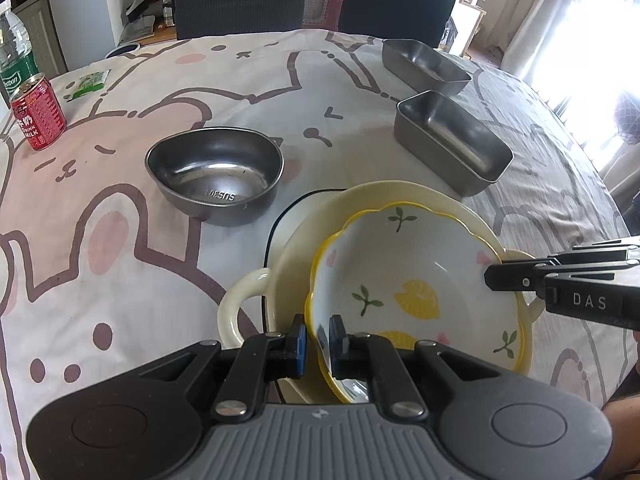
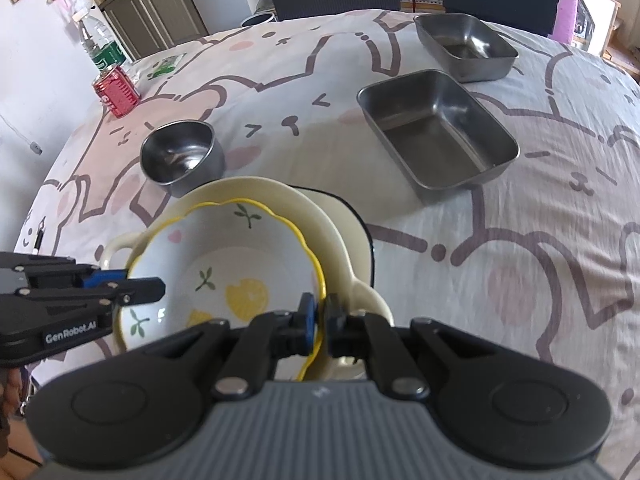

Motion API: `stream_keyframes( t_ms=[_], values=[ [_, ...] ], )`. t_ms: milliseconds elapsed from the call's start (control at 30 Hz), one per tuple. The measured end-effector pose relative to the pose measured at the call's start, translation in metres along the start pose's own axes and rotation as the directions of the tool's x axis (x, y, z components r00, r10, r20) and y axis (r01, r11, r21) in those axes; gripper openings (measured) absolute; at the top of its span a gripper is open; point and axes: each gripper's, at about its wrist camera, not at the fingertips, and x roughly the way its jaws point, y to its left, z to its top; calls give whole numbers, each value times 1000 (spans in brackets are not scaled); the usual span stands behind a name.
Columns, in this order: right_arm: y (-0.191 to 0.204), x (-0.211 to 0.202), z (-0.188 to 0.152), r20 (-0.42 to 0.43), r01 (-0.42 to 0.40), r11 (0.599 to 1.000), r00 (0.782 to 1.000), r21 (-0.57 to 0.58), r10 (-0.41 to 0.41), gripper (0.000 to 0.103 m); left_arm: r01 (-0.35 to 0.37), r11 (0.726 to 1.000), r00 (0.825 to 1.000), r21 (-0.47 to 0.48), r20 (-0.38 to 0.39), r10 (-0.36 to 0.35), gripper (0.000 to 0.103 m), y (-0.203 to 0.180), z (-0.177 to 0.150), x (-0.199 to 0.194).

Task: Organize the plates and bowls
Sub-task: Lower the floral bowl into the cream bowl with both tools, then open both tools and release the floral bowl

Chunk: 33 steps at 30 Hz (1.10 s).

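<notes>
A white bowl with a yellow scalloped rim and lemon print [image 1: 416,280] [image 2: 224,264] sits inside a cream two-handled dish [image 1: 256,292] [image 2: 320,216], which rests on a dark-rimmed white plate [image 1: 288,212] [image 2: 360,224]. My left gripper [image 1: 318,340] is shut on the lemon bowl's near rim. My right gripper [image 2: 320,316] is shut on the bowl's opposite rim; it also shows in the left wrist view [image 1: 492,276]. A round steel bowl [image 1: 216,176] [image 2: 182,156] stands behind to the left.
Two rectangular steel trays [image 1: 452,140] [image 1: 424,64] [image 2: 436,128] [image 2: 464,46] stand at the back right. A red can [image 1: 38,116] [image 2: 116,94], a water bottle [image 1: 14,48] [image 2: 100,44] and a green packet [image 1: 90,82] are far left. Chairs stand beyond the table.
</notes>
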Motion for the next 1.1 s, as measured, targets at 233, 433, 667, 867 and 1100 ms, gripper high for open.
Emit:
stream_keyframes(
  t_ms=[233, 433, 667, 867, 1100],
  values=[
    [0, -1, 0, 1, -2, 1000, 1000, -7, 2, 7, 5, 1000, 1000, -6, -2, -5, 12, 1, 1, -2],
    [0, -3, -2, 4, -12, 999, 1000, -35, 12, 8, 21, 1000, 1000, -9, 19, -21, 12, 5, 2, -10],
    [-2, -9, -11, 13, -48, 997, 999, -68, 49, 11, 32, 999, 999, -9, 26, -32, 14, 6, 0, -16],
    [0, -14, -12, 13, -53, 996, 998, -73, 54, 18, 41, 999, 999, -10, 28, -40, 19, 7, 0, -22],
    [2, -29, -10, 49, -80, 994, 995, -77, 84, 34, 58, 998, 998, -20, 39, -57, 35, 7, 3, -29]
  ],
)
